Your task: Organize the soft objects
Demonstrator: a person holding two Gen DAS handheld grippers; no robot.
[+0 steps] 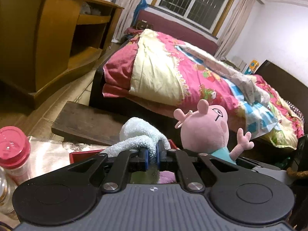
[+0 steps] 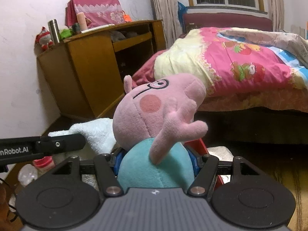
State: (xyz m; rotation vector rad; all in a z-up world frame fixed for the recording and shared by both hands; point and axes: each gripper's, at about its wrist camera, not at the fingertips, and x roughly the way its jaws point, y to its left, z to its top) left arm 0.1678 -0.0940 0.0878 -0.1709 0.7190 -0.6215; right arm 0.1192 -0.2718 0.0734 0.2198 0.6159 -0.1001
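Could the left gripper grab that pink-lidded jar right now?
Probably not as things stand. The left gripper has its fingers closed on the white towel, so it is occupied. The pink-lidded jar stands off to its left, with nothing visibly between them; the towel would need setting down first.

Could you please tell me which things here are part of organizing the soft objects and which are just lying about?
Part of the job:
white towel, pinched in the left gripper
pig plush, clamped by the right gripper
red box

Lying about:
pink-lidded jar
bed quilt
wooden desk
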